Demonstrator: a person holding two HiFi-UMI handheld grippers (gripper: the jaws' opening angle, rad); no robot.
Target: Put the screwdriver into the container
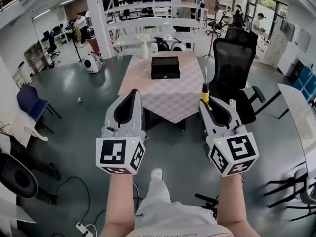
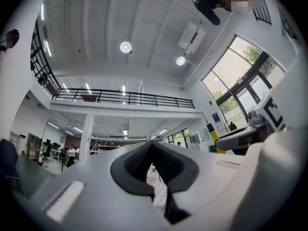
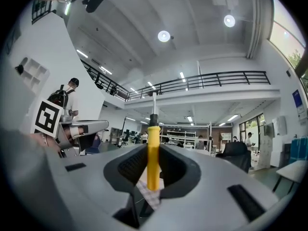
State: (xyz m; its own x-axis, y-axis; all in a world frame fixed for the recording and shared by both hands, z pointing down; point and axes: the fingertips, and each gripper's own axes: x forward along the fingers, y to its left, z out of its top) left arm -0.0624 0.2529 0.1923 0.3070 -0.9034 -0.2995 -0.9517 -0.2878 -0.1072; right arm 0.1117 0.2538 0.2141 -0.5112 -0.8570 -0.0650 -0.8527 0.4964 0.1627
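My right gripper (image 1: 206, 104) is shut on a screwdriver (image 1: 205, 86) with a yellow handle. It stands upright, its thin metal shaft pointing up and away over the table. In the right gripper view the yellow handle (image 3: 153, 143) sits clamped between the two dark pads of the right gripper (image 3: 152, 165). The container (image 1: 165, 67), a black rectangular box, rests on the far half of the table, well ahead of both grippers. My left gripper (image 1: 130, 97) is held level beside the right one, jaws together and nothing in them. The left gripper (image 2: 151, 148) points up at the ceiling in its own view.
A small table (image 1: 170, 95) with a checked cloth stands ahead on the grey floor. A black office chair (image 1: 233, 65) is at its right side. A blue chair (image 1: 30, 102) stands at the left, a white table edge (image 1: 300, 113) at the right. Cables (image 1: 81, 191) lie near my feet.
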